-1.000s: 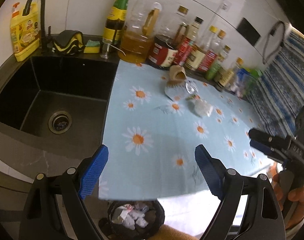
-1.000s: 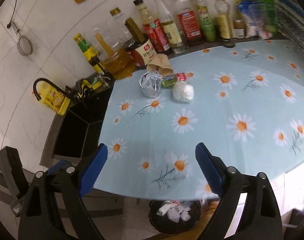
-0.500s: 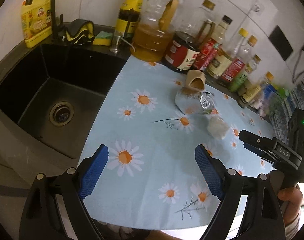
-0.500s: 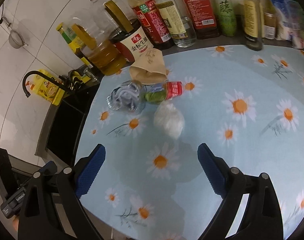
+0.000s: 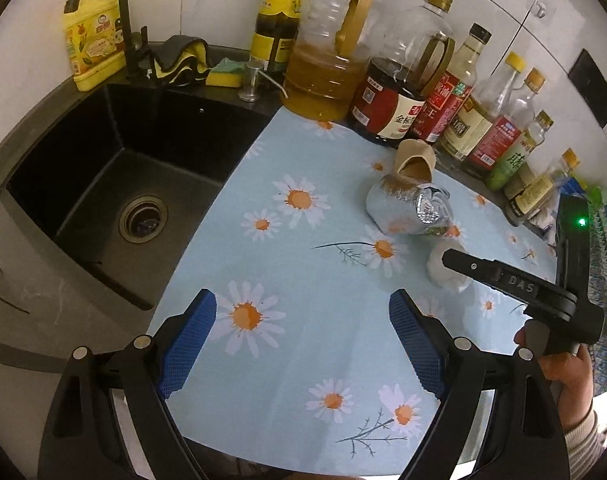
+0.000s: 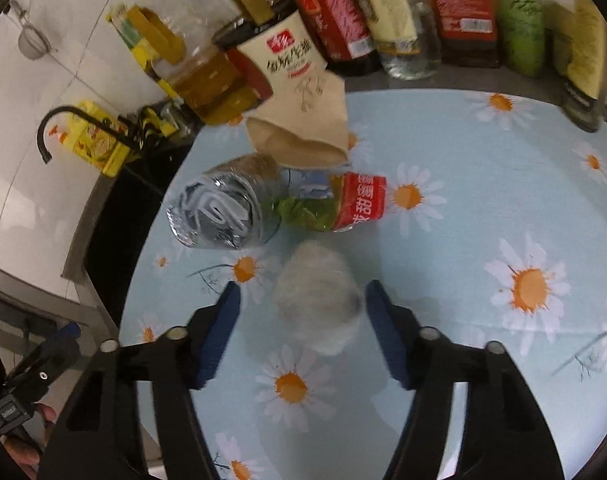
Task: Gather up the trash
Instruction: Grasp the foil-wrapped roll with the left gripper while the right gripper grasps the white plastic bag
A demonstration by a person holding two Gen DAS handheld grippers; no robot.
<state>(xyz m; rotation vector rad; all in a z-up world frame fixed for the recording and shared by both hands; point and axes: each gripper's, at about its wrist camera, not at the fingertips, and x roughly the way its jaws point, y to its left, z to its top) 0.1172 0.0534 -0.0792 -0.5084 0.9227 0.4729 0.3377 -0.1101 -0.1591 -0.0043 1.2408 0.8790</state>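
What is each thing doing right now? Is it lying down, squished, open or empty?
White crumpled paper ball: lying between the right gripper's fingers, not squeezed yet.
Clear plastic bottle with red label: crushed, lying down.
Brown paper cup: tipped over, flattened.
Right gripper: open.
Left gripper: open, holding nothing.
Black sink: no dishes inside.
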